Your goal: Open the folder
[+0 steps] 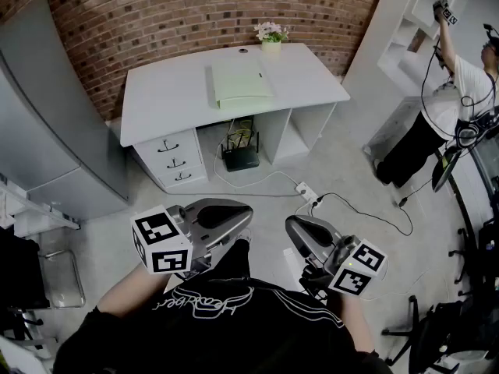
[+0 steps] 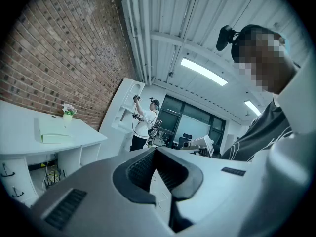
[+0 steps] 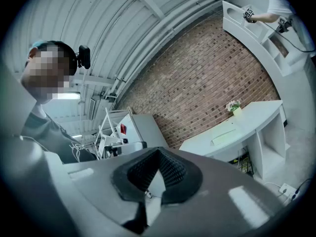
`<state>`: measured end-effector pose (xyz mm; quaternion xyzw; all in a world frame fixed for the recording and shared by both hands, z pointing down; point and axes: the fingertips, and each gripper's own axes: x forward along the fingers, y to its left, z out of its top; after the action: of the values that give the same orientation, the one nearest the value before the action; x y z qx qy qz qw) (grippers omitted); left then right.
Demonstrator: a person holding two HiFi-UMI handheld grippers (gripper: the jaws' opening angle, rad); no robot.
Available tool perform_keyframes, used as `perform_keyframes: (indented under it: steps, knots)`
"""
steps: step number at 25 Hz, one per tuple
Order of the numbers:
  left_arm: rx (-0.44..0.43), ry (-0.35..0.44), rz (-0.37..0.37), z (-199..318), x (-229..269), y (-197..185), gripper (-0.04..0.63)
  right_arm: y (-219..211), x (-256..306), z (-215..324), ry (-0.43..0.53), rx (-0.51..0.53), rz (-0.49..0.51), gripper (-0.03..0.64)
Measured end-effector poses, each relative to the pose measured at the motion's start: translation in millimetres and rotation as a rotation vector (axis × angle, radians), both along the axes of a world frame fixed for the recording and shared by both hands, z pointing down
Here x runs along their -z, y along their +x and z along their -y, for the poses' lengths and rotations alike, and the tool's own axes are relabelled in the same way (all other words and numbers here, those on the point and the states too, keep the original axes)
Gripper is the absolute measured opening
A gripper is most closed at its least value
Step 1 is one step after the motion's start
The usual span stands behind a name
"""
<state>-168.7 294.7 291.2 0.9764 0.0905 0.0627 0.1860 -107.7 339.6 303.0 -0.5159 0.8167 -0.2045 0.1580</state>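
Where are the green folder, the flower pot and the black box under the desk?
green folder [image 1: 242, 82]: head view, middle of cover
flower pot [image 1: 270, 47]: head view, pot's front
black box [image 1: 240, 159]: head view, front face

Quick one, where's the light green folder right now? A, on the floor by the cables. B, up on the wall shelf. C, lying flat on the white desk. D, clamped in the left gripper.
C: the folder lies flat on the white desk, just in front of the small flower pot.
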Motion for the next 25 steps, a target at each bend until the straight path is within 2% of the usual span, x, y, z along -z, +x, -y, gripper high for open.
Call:
perform_keyframes:
  steps: [6, 14, 18, 25]
  knots:
    - [-0.046, -0.013, -0.004, -9.4, -0.8, 6.8, 0.002, 0.8, 2.8, -1.2, 0.008, 0.008, -0.004, 0.003]
    - [-0.046, 0.027, 0.027, -7.8, -5.3, 15.8, 0.002, 3.5, 7.8, -3.6, 0.014, 0.002, 0.054, 0.003]
    - [-0.032, 0.045, 0.03, 1.2, -2.5, 21.8, 0.002, 12.5, 8.0, 0.2, -0.001, -0.01, 0.014, 0.003]
    - [-0.02, 0.064, 0.063, 33.8, -18.2, 42.3, 0.002, 36.0, -4.3, 32.8, -0.033, -0.022, 0.033, 0.003]
